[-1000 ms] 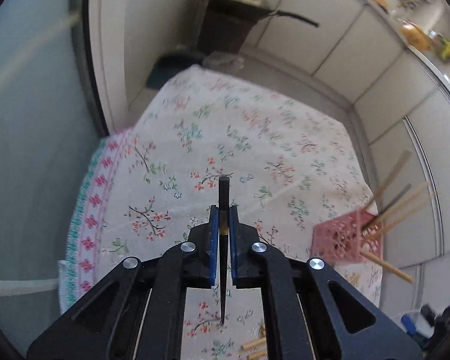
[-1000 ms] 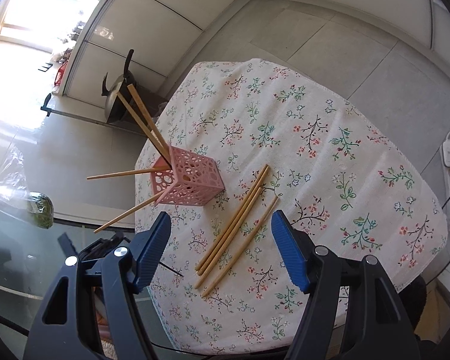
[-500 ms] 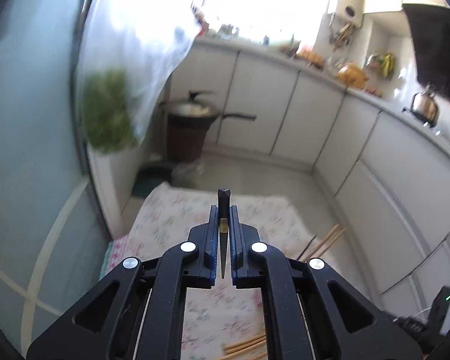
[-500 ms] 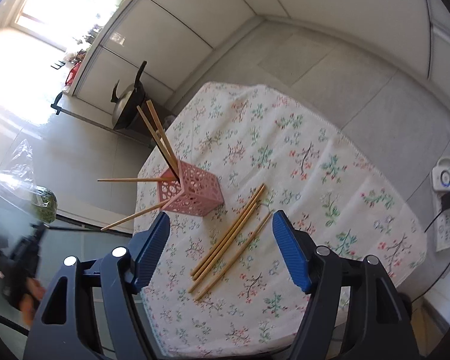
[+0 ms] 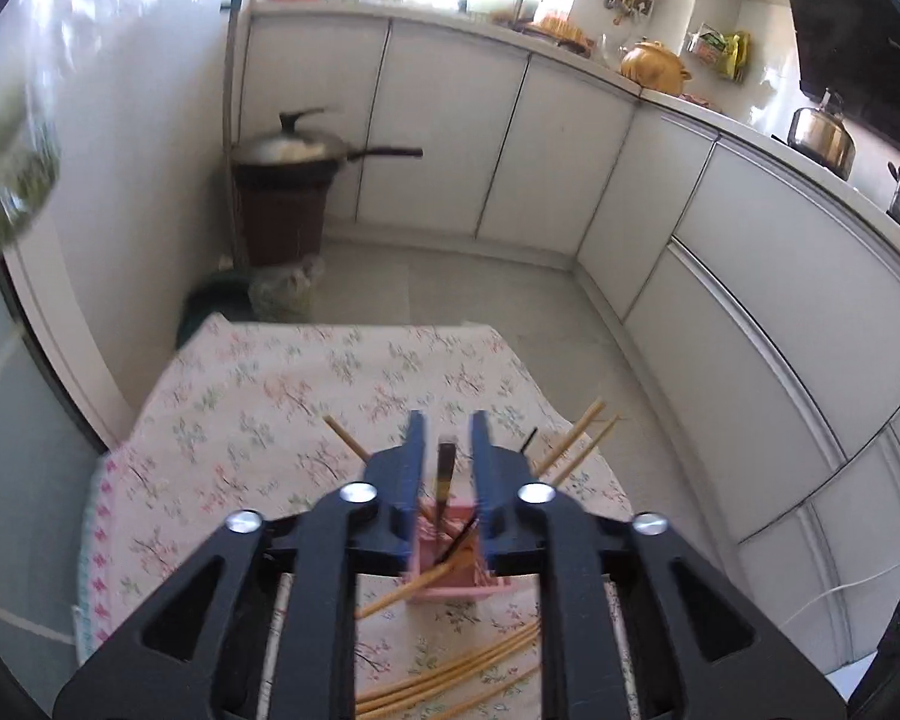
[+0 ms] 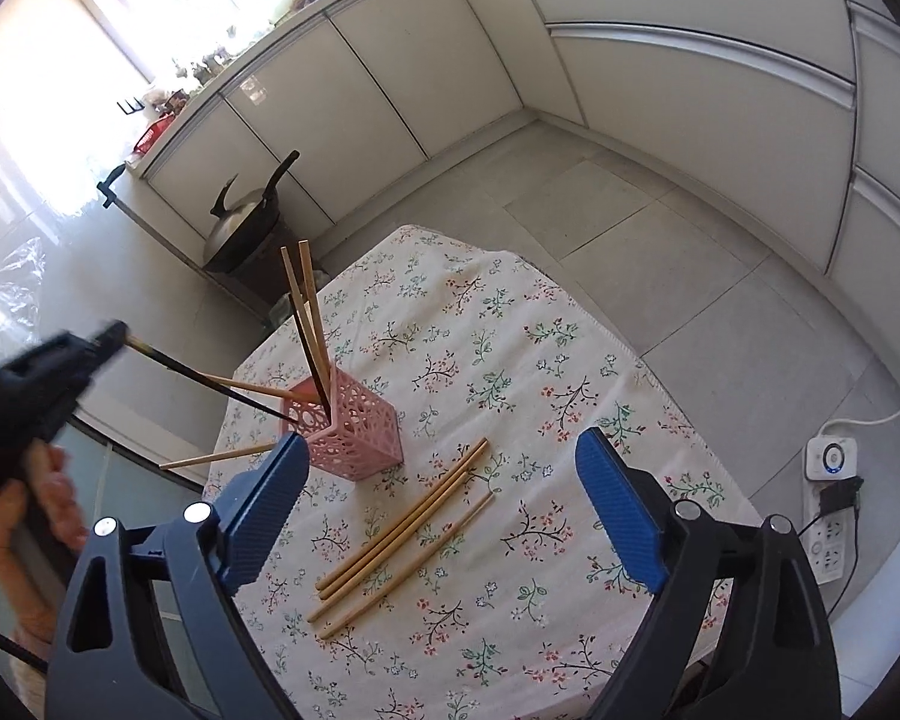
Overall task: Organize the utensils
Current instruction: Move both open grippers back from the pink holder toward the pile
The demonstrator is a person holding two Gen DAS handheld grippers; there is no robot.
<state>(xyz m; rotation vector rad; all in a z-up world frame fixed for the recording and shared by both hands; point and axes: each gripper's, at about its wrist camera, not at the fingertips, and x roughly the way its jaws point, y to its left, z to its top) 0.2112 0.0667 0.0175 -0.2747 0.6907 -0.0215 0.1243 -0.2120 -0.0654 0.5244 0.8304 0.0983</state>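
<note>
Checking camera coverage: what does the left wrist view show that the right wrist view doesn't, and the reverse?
Left wrist only: the left gripper from behind, its jaws just opened, the dark chopstick standing free between them, and a kettle on the counter.
Right wrist only: the open right gripper, empty, a hand holding the left gripper, and a power strip.
Both: the pink holder, loose bamboo chopsticks, floral tablecloth.

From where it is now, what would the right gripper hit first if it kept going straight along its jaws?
Probably the bamboo chopsticks lying on the floral tablecloth, which are centred ahead of the open right gripper; depth is uncertain.
</note>
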